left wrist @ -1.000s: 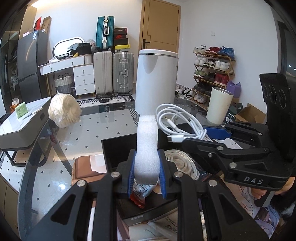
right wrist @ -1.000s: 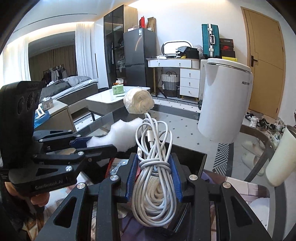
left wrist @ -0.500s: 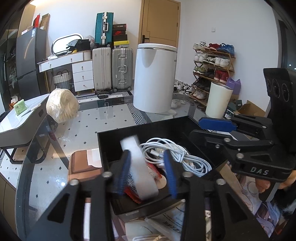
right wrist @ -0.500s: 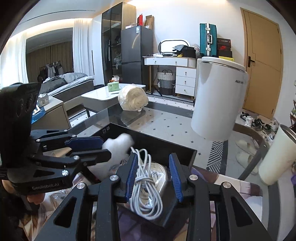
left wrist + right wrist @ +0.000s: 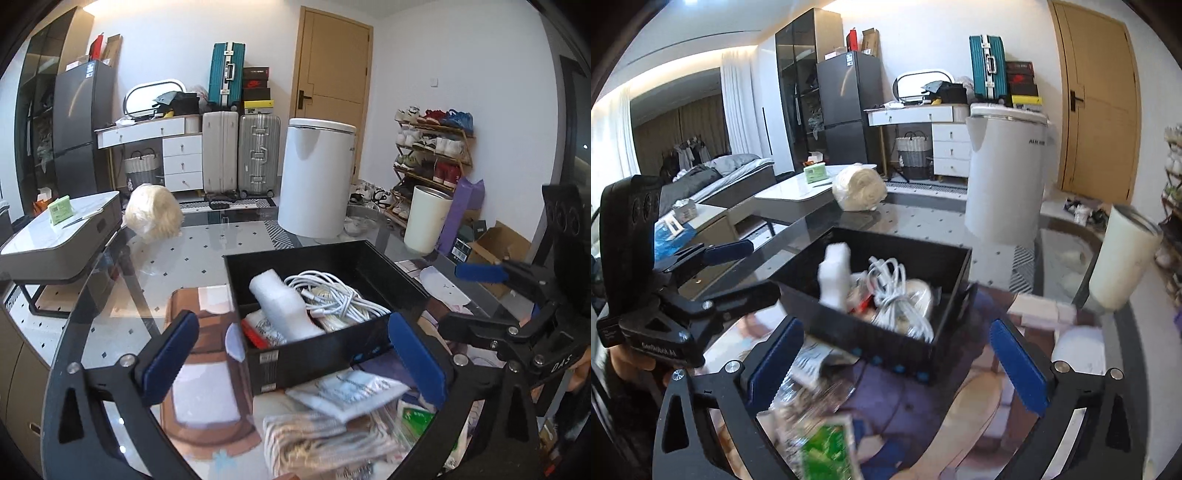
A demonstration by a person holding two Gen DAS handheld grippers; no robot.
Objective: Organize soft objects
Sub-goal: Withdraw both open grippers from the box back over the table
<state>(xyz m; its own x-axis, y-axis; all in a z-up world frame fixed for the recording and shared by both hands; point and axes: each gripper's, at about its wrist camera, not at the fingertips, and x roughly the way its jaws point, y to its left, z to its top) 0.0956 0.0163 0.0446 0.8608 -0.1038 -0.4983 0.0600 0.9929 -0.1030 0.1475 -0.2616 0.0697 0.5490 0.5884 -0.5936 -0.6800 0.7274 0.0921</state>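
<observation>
Beyond the black box (image 5: 325,354), a white bin (image 5: 316,177) and cup (image 5: 424,218) stand

The left gripper (image 5: 291,354) is wide open, its two blue pads far apart and holding nothing. The right gripper (image 5: 897,360) is wide open too, with nothing between its blue pads. Both are held side by side, near each other, tipped down a little. A bit of the person's hand (image 5: 631,363) shows behind the left one.
</observation>
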